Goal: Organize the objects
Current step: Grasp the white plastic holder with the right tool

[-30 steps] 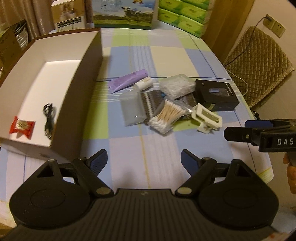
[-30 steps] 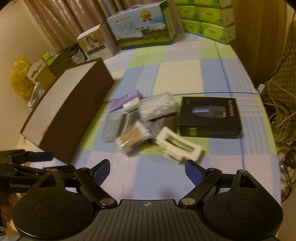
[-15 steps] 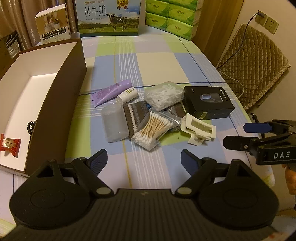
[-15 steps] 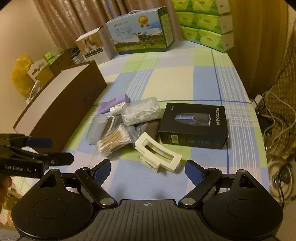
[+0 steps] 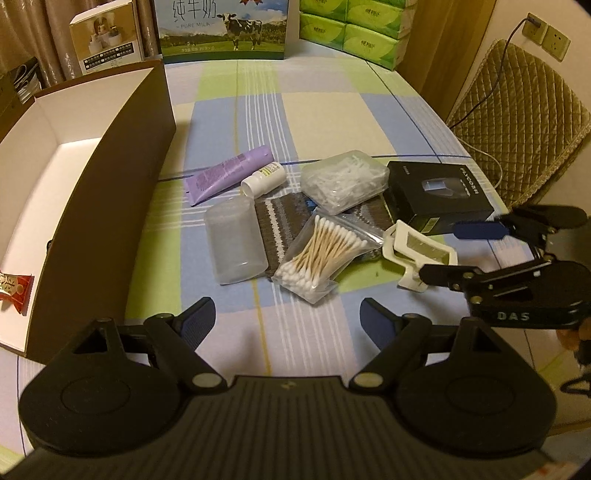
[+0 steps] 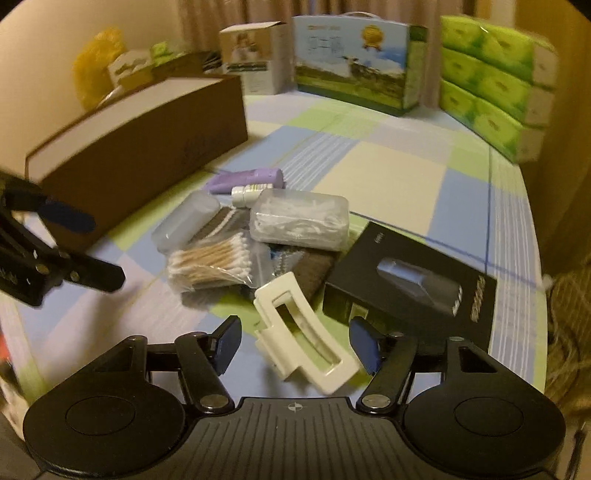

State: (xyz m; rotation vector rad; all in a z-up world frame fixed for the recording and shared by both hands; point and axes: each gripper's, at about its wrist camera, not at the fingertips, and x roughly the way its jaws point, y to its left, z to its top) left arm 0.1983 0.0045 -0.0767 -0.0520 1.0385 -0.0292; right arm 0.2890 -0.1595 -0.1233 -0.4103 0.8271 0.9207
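Note:
A pile lies mid-table: a white hair claw clip (image 6: pixel 304 343), a bag of cotton swabs (image 5: pixel 321 254), a clear case (image 5: pixel 234 240), a purple tube (image 5: pixel 229 173), a small white bottle (image 5: pixel 263 179), a clear box of floss picks (image 5: pixel 343 181), a black box (image 5: pixel 439 195) and striped cloth (image 5: pixel 280 225). My right gripper (image 6: pixel 295 341) is open, its fingers either side of the clip. It shows in the left wrist view (image 5: pixel 458 251) too. My left gripper (image 5: pixel 288 317) is open and empty, short of the swabs.
A brown open box (image 5: pixel 110 206) stands at the left, holding a red candy (image 5: pixel 13 290). A milk carton (image 5: pixel 223 27), a small carton (image 5: pixel 107 38) and green tissue packs (image 5: pixel 354 29) line the far edge. A quilted chair (image 5: pixel 517 129) stands right of the table.
My right gripper has dropped and moved forward until its open fingers straddle the white clip. My left gripper has drifted forward and right, toward the pile. Nothing has been gripped.

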